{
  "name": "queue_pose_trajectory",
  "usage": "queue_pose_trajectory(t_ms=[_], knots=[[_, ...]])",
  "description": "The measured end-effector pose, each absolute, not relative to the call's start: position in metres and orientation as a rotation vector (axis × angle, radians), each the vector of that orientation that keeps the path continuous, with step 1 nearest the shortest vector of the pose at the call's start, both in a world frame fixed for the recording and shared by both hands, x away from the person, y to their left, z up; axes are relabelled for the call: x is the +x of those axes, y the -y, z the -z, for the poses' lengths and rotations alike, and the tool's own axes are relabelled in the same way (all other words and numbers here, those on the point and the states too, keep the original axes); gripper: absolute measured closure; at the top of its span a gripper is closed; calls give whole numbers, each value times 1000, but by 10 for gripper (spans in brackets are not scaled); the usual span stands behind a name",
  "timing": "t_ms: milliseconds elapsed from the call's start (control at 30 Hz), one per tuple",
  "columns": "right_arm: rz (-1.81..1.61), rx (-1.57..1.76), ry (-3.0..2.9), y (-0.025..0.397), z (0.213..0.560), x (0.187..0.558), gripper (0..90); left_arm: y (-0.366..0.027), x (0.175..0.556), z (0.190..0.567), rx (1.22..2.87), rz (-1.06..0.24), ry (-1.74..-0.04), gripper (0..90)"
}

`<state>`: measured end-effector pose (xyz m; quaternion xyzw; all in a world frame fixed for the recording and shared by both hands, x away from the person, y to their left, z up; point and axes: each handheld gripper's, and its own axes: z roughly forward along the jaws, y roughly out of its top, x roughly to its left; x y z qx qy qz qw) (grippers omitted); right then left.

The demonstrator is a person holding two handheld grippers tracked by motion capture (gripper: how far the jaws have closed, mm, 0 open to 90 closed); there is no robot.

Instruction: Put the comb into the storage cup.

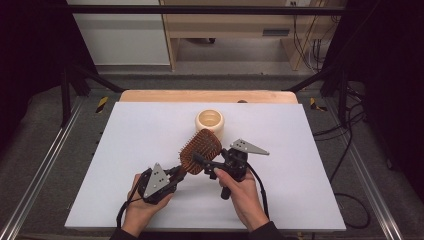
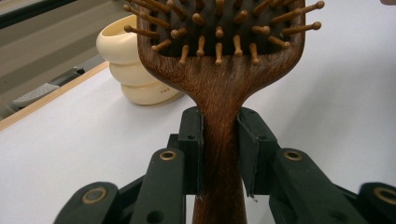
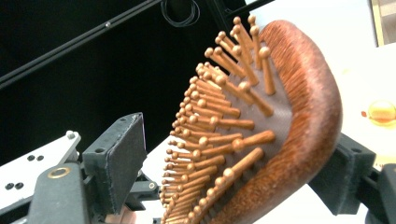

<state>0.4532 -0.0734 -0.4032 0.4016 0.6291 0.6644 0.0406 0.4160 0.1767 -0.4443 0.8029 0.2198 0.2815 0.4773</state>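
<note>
Two hands come in from the bottom of the high view, each holding a gripper over the white table (image 1: 125,150). The left hand (image 1: 137,207) points the left gripper (image 1: 175,175) up and to the right. Its fingers (image 2: 191,140) are closed on the neck of the brush (image 1: 201,150), one on each side of the brown wood handle, and both touch it. The brush is held up in the air above the middle of the table, with its head tilted up and away from the person. Its pins face up toward the high camera.

The right hand (image 1: 245,192) holds the right gripper (image 1: 197,161) pointing left toward the brush head. Its fingers (image 3: 119,161) are open wide around the head. One finger stands in front of the pin tips, apart from them. The other finger sits right at the smooth back edge of the head, and I cannot tell if it touches.

Behind the brush stands a cream cup (image 1: 209,120) with round ridges. It has tiny letters low on its side, too small to read.
</note>
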Motion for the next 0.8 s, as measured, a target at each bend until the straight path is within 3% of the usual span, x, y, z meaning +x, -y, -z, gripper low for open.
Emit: queue_pose_trajectory(t_ms=[800], knots=[[-2090, 1260, -1874, 78, 400, 456, 306, -176, 415, 444, 1952, -703, -527, 724]])
